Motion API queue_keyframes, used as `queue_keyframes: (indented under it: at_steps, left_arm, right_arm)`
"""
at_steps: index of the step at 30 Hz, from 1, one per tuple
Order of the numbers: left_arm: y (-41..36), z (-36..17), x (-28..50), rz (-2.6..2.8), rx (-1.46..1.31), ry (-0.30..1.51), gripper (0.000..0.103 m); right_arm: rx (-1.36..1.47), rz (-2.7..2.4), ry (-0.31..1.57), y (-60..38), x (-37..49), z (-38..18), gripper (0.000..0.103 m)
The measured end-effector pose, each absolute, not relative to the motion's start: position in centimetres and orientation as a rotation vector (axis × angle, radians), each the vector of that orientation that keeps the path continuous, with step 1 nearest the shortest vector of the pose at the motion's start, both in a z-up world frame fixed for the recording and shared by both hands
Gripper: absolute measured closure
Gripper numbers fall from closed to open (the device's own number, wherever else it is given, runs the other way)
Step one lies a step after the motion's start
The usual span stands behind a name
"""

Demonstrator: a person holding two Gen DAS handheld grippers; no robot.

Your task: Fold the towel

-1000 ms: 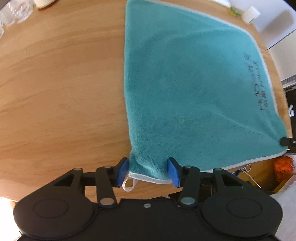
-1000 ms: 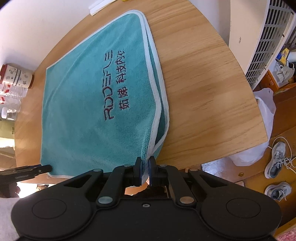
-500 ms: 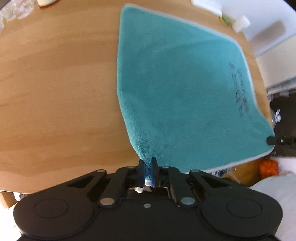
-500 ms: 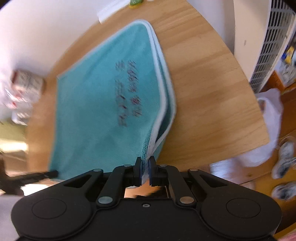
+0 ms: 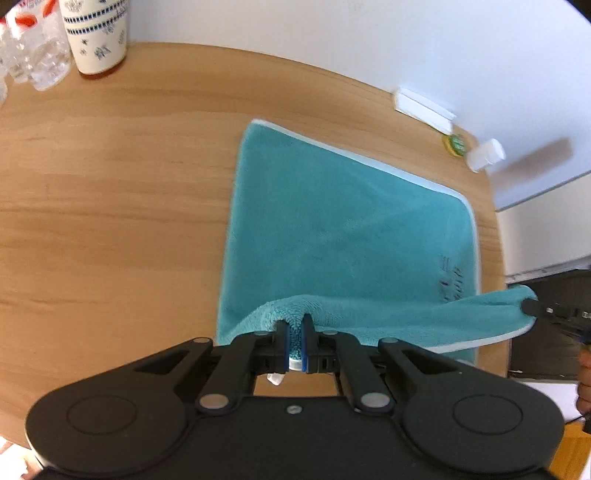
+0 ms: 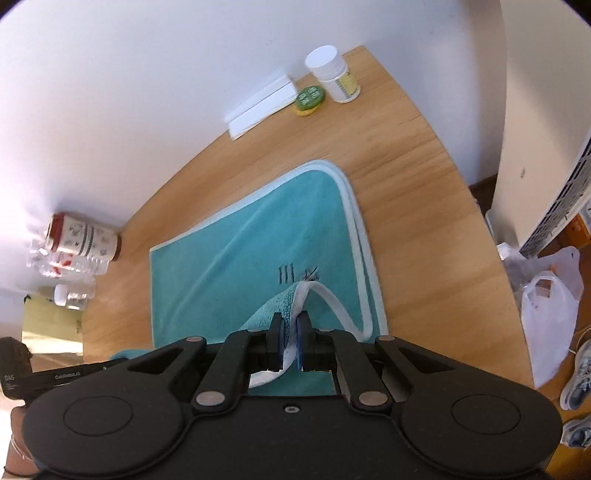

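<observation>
- Teal towel (image 5: 332, 229) spread on the wooden worktop (image 5: 110, 206), near edge raised off the surface and held at both near corners.
- Left gripper (image 5: 294, 341): jaws clamped on the near left corner of the towel, white loop hanging below.
- Right gripper (image 6: 289, 341): jaws clamped on the near right corner, white trim curling up between them.
- Dark stitched lettering (image 6: 295, 273) just beyond the raised corner.
- White bottle (image 6: 334, 75), green lid (image 6: 310, 99) and white box (image 6: 260, 107) by the wall; patterned cup (image 5: 96, 35) at the far left.

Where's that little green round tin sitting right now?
In the right wrist view the green tin sits at the table's far edge by the wall, between the white box and white bottle.
</observation>
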State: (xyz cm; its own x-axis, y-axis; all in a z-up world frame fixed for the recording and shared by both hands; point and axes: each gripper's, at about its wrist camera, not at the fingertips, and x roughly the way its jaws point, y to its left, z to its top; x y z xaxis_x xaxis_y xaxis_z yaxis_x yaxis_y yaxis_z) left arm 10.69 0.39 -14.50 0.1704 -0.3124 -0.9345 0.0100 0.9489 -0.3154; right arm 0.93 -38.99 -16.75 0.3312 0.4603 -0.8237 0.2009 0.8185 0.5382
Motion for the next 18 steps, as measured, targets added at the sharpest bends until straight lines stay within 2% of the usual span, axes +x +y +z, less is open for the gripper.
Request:
queue_keyframes:
  at_steps: [9,18]
  left_arm:
    - [0.2,-17.0,10.1,-0.218,-0.246,1.481,0.098]
    - [0.5,-15.7,13.9,-0.234,-0.314,1.415,0.098]
  right_arm:
    - [0.656,0.135,1.356,-38.5,-0.1,-21.3,0.096]
    - [0.79,0.155,1.224,-40.2,3.6,-19.6,0.096]
